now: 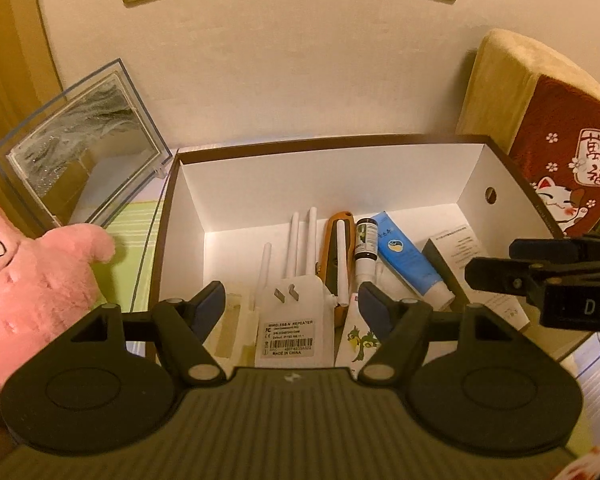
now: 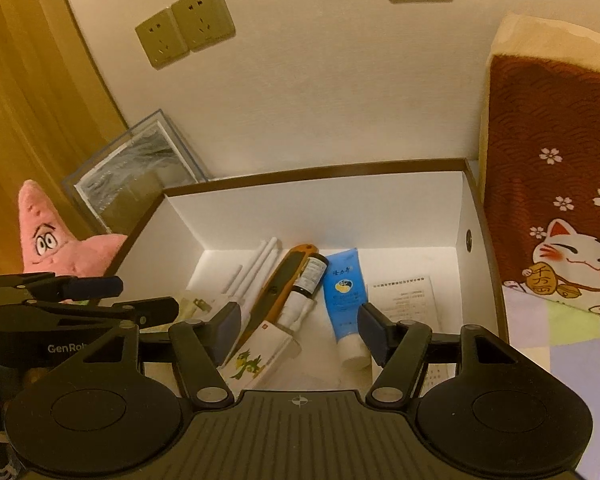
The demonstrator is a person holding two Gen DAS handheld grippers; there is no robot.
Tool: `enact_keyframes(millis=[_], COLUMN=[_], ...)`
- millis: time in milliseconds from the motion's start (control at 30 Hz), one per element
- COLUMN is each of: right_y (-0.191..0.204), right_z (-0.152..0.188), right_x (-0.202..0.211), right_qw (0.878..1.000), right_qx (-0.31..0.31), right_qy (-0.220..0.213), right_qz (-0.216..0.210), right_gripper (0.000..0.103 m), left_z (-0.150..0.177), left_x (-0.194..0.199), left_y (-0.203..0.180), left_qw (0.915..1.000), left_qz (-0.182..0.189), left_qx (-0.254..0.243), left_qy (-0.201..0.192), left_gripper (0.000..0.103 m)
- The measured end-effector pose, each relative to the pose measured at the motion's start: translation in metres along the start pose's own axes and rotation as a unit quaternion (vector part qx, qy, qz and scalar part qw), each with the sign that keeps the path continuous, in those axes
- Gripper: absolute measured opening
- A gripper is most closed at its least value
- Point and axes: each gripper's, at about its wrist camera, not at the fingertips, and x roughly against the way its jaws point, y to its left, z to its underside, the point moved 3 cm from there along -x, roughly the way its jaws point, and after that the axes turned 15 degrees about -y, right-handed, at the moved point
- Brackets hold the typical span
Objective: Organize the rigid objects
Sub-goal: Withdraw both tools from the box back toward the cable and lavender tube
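Right wrist view shows the right gripper with its jaws parted and nothing between the pads, hanging over the near end of the white box. Just below and left of its left pad lies the small carton with the green bird. Nearest its right pad is the blue tube, cap end toward the claw, long axis running away toward the back wall and leaning slightly left. Beyond the gap between the pads lie the dark bottle and the orange tool, both lying roughly parallel to the tube. Left wrist view has the left gripper also open and empty, above the white repeater, antennas pointing away. For the tube, the right hand looks nearer, and its jaws already straddle that axis crosswise.
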Motion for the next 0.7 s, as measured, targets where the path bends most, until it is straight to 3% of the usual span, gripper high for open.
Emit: enact_keyframes(millis=[700], right_y=[0.029], right_z=[0.016], right_x=[0.099], right_qw=[0.999], right_qx=[0.01], right_qy=[-0.032], right_qz=[-0.012], right_gripper=[0.062], left_z=[0.015], left_x=[0.106], left_y=[-0.009], left_qw=[0.9989], left_qz=[0.02], left_qx=[0.011], left_qy=[-0.042], left_gripper=[0.07])
